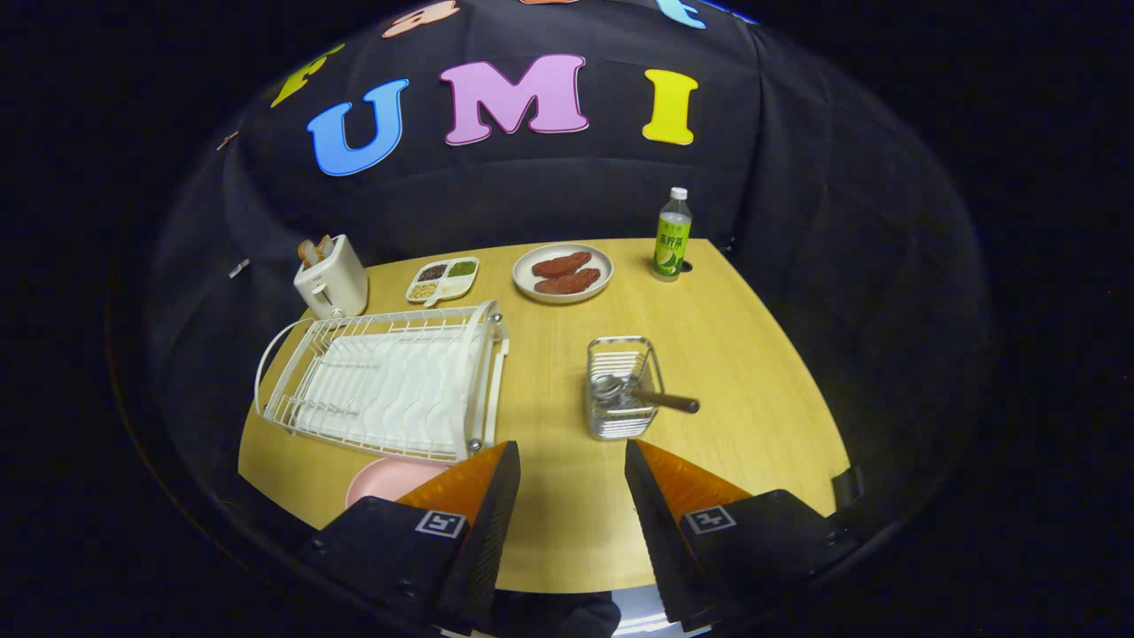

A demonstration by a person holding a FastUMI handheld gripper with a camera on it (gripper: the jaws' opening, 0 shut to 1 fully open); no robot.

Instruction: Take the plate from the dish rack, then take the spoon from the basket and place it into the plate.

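Pale wood is making up the round surface (762, 372) over which the claw (567, 478) is hovering, its two fingers spread wide apart and gripping nothing, bare wood showing in the gap between them. Just ahead of the left finger a white wire dish rack (390, 381) is sitting with no dishes in its slots. A pink round plate (385, 478) is lying flat on the surface at the rack's near edge, and the left finger is hiding much of it, so only a curved part is showing. Just ahead of the right finger a small silver wire basket (622, 385) is standing upright, holding a metal spoon with a dark wooden handle (651, 397); the bowl is lying inside behind the wires and is hard to make out, while the handle is sticking out over the rim to the right. Well beyond these, a white toaster (332, 279), a divided dish of grains (443, 279), a plate of reddish food (563, 273) and a green-labelled bottle (672, 237) are lining the far edge.
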